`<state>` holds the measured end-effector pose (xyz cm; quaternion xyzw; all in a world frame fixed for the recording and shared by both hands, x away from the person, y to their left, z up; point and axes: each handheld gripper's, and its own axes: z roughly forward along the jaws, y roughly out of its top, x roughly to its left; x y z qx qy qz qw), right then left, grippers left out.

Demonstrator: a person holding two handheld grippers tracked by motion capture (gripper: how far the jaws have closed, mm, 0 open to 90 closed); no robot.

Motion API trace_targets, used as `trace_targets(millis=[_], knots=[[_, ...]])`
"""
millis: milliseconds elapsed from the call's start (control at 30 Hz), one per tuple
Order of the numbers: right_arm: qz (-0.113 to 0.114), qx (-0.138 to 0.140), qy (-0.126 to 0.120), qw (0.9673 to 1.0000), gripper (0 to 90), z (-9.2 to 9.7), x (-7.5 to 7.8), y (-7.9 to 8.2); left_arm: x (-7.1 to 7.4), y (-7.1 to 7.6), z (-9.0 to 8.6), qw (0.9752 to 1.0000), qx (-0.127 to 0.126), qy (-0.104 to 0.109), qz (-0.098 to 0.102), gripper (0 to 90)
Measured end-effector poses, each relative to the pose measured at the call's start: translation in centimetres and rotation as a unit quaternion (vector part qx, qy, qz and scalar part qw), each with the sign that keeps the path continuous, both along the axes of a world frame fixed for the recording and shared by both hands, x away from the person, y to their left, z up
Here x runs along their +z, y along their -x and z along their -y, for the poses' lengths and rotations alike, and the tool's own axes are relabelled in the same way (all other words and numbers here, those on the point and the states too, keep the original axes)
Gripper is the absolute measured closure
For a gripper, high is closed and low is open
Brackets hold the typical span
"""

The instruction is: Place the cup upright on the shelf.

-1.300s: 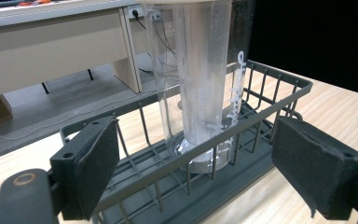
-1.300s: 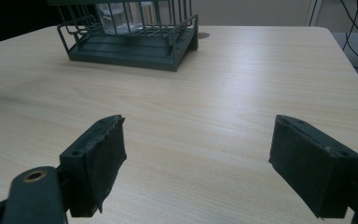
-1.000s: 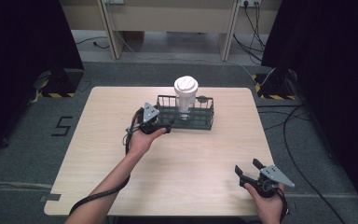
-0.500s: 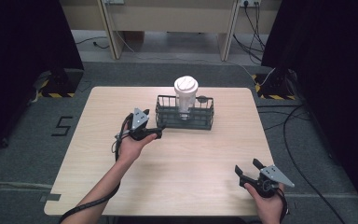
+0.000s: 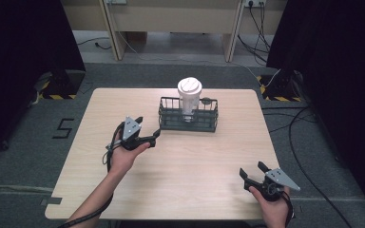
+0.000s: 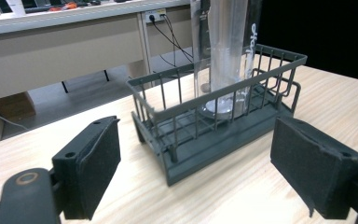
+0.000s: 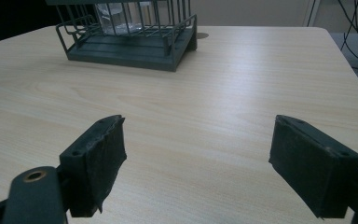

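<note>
A dark wire basket (image 5: 171,119) stands on the far middle of the wooden table (image 5: 209,161). A tall clear cup (image 5: 189,95) with a white lid stands upright inside it. My left gripper (image 5: 147,127) is open with nothing between its pads and hovers a short way left and in front of the basket. In the left gripper view the basket (image 6: 186,140) and cup (image 6: 223,46) lie just beyond the open left gripper (image 6: 196,177). My right gripper (image 5: 252,169) is open and empty near the table's front right edge. The right gripper view shows the basket (image 7: 130,49) far off beyond the right gripper (image 7: 198,163).
A small dark round thing (image 5: 207,100) lies on the table just behind the basket. Desks and trailing cables (image 5: 259,19) stand on the floor past the far edge. Bare wood spreads between the two grippers.
My left gripper has drawn back from the basket's left end, toward the left and the near side. The right gripper, basket and cup have stayed put.
</note>
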<state>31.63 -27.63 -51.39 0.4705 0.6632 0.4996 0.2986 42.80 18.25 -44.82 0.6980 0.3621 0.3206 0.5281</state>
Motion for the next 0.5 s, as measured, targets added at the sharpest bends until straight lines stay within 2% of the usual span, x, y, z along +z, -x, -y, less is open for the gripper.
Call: trace_targets(millis=[500], knots=[[-0.001,0.0,-0.001,1.0,18.6,0.0,0.0,0.0,-1.2,2.7,-3.6,0.9997,0.025,0.005,-0.001,15.9]])
